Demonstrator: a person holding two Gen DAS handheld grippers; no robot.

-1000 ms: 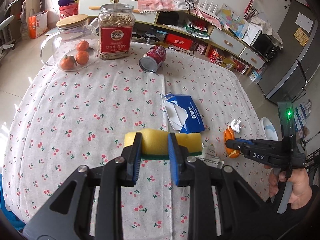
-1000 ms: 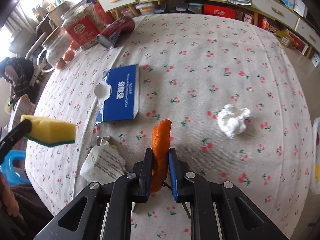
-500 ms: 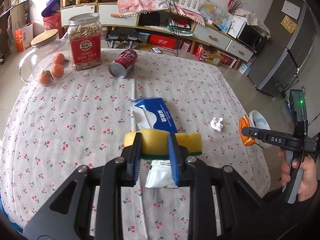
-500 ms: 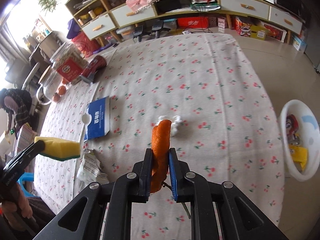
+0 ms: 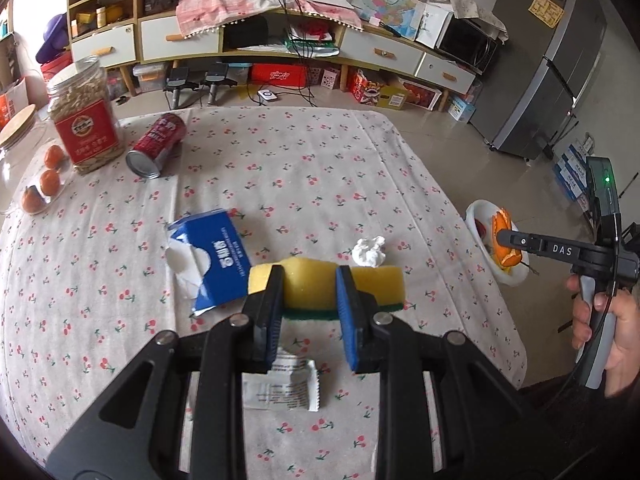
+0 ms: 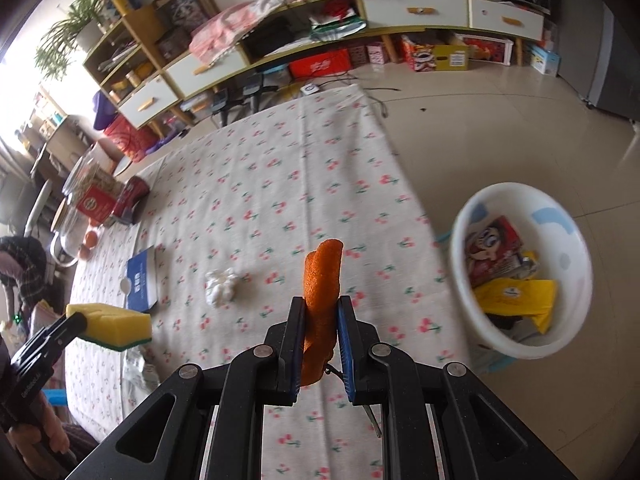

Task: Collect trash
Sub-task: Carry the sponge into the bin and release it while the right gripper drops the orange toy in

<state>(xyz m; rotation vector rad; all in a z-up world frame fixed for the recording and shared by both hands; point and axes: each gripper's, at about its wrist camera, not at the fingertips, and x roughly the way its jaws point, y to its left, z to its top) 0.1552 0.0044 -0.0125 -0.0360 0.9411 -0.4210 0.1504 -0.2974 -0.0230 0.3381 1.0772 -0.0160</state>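
Your right gripper clamps the orange peel upright between its pads; your left gripper grips the sponge. Only the right view shows the white basin's contents.

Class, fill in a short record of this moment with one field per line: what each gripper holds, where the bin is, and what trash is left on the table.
left gripper: shut on yellow sponge
right gripper: shut on orange peel
bin: white tub on the floor beside the table, already holding wrappers
trash left on table: crumpled tissue, white wrapper
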